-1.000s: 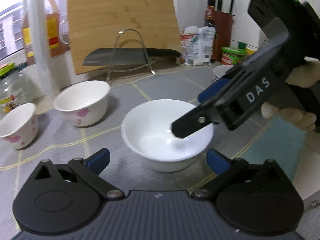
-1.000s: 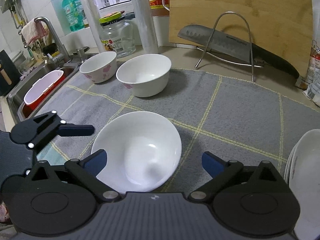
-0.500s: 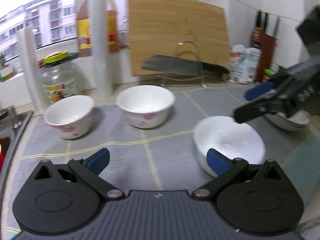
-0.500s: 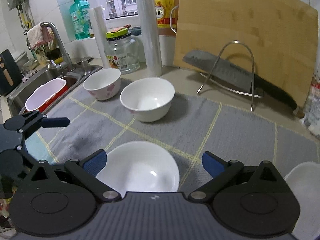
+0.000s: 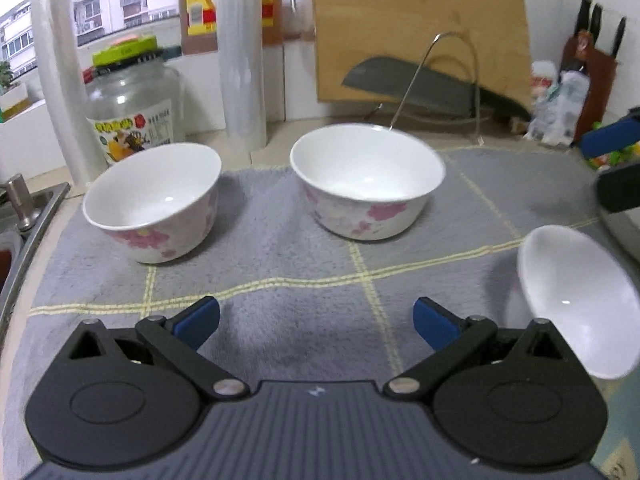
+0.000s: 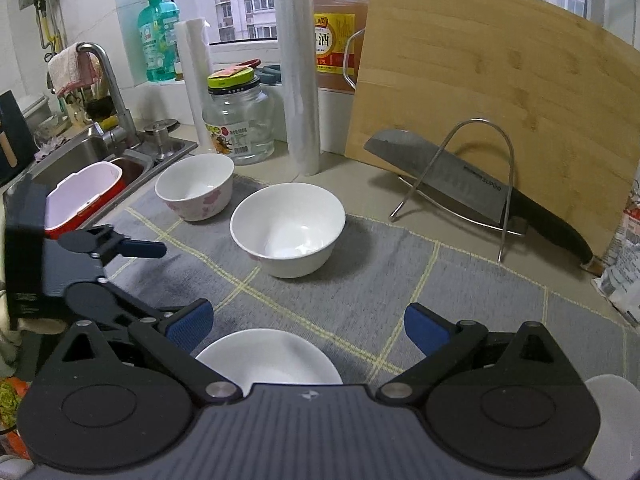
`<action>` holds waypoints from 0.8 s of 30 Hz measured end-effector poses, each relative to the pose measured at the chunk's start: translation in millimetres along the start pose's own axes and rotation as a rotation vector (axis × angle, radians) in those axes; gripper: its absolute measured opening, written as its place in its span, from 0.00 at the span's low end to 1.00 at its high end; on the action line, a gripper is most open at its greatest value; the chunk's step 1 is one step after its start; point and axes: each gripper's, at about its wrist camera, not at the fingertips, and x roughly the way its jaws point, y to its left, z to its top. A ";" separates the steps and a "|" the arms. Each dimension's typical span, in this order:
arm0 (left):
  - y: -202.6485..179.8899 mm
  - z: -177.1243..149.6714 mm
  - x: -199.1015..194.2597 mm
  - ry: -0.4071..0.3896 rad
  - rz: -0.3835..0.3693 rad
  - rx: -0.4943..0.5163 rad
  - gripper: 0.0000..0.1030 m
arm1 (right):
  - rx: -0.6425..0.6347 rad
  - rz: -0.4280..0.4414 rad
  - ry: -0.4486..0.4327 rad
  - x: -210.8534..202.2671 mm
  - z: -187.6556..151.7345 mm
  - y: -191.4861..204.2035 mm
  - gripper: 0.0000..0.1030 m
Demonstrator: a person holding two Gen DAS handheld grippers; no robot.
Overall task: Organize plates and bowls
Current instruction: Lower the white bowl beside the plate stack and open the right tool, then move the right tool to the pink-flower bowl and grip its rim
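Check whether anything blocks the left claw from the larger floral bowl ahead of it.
Nothing visible does. The left claw hangs open over bare grey mat, and the larger floral bowl sits straight ahead; the smaller floral bowl stands off to the side.

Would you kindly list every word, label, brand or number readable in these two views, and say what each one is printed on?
"SUPOR": on the grey blade of the steel cleaver resting in the wire stand.
"酒": on the yellow label of the large amber bottle behind the bamboo cutting board; the smaller print is too small to read.
Label on the clear glass jar with the green lid: a barcode and text, too small to read.
Green soap bottle: label blurred, unreadable.
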 end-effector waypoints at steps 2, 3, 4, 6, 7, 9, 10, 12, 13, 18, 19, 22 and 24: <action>0.4 0.2 7.9 0.021 -0.004 0.000 0.99 | -0.003 -0.003 0.004 2.8 1.9 -0.6 1.00; 1.0 0.2 11.5 0.037 -0.003 -0.005 0.99 | -0.003 -0.003 0.005 4.4 3.2 -1.4 1.00; 0.2 -0.7 13.4 0.036 0.010 0.009 1.00 | -0.002 -0.001 0.006 5.9 4.3 -2.1 1.00; 2.0 -1.1 13.2 0.031 -0.003 0.012 1.00 | -0.001 0.003 0.010 9.3 6.5 -3.8 1.00; 2.4 -1.1 12.9 0.033 -0.008 0.017 1.00 | -0.003 0.006 0.013 11.2 7.5 -4.5 1.00; 4.0 -0.4 12.0 0.036 -0.019 0.021 0.99 | -0.007 0.012 0.018 15.6 9.8 -5.9 1.00; 4.2 -1.9 10.8 0.028 -0.023 0.026 0.99 | -0.010 0.017 0.021 18.1 10.8 -6.5 1.00; 5.1 -5.2 9.6 0.000 -0.029 0.035 1.00 | -0.016 0.025 0.028 23.4 13.1 -7.4 1.00; 5.5 -7.2 8.8 -0.011 -0.031 0.037 1.00 | -0.021 0.027 0.033 26.0 14.4 -7.4 1.00; 1.9 -5.5 7.0 0.001 0.000 0.018 1.00 | -0.059 0.045 0.050 38.2 23.1 -9.0 1.00; 1.8 -4.2 7.8 0.002 0.000 0.016 1.00 | -0.068 0.046 0.054 41.4 25.3 -9.4 1.00; 2.6 0.0 8.0 0.013 -0.005 0.022 0.99 | -0.086 0.053 0.060 48.9 31.8 -11.2 1.00; 1.6 2.6 3.6 -0.020 -0.026 0.034 0.99 | -0.093 0.060 0.064 54.1 35.7 -12.7 1.00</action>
